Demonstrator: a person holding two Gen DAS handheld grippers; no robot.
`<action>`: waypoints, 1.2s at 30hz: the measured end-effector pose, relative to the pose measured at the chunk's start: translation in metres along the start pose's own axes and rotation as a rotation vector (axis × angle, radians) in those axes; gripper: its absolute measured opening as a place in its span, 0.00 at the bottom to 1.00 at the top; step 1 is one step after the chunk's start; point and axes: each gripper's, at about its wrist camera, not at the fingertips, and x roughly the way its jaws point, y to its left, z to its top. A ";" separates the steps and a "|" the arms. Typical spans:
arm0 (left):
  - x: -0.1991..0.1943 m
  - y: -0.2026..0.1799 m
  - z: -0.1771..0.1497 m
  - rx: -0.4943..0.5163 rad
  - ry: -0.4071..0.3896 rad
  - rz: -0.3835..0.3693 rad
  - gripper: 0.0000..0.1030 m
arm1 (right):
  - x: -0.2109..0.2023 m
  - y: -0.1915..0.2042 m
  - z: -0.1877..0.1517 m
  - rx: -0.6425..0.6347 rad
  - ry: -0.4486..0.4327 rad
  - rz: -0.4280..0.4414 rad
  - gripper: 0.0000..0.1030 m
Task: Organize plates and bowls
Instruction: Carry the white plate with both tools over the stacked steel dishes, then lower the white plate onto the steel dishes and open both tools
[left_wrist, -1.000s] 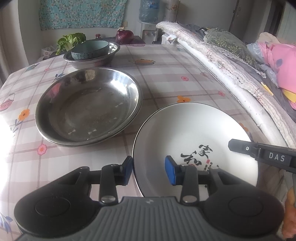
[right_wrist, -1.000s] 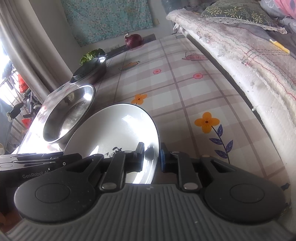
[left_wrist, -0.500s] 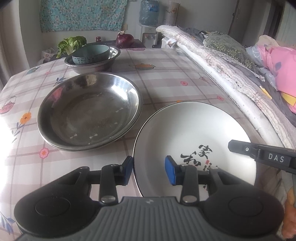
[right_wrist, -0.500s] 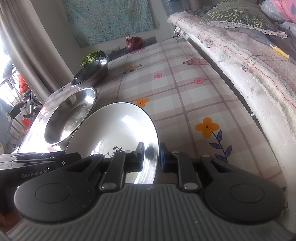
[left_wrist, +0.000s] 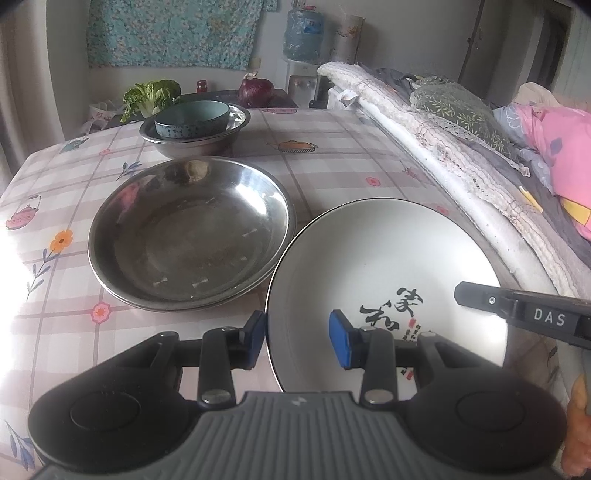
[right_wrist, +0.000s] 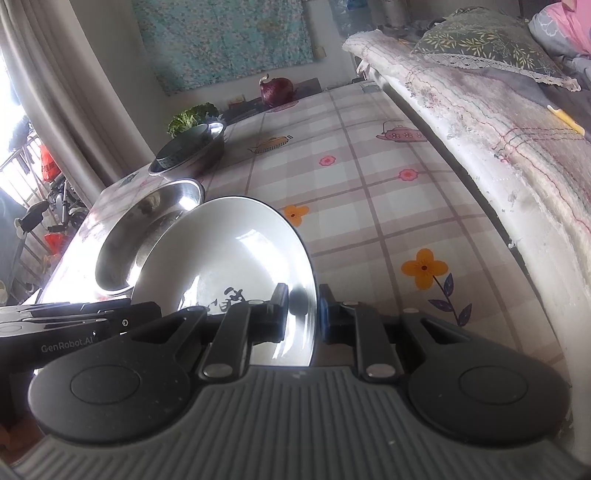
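A white plate with black calligraphy is held over the checked table, its far side tipped up in the right wrist view. My left gripper straddles its near-left rim, one blue pad outside and one inside, shut on it. At the plate's right edge my right gripper is pinched on the thin rim; its black finger shows in the left wrist view. Shallow steel plates lie stacked just left of the white plate. Farther back a teal bowl sits inside a steel bowl.
A red onion and leafy greens sit at the table's far edge. Bedding runs along the table's right side. A water dispenser stands behind. A curtain and railing lie beyond the left edge.
The white plate keeps its place between both pairs of jaws. The table and steel dishes have slid slightly lower in both views. Neither gripper's opening has changed.
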 end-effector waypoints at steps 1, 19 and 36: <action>-0.001 0.002 0.001 -0.003 -0.004 0.000 0.37 | 0.000 0.001 0.001 -0.003 -0.001 0.000 0.16; -0.014 0.056 0.025 -0.098 -0.075 0.051 0.37 | 0.023 0.056 0.040 -0.085 -0.024 0.056 0.16; 0.012 0.125 0.046 -0.200 -0.046 0.107 0.38 | 0.103 0.115 0.076 -0.108 0.048 0.137 0.17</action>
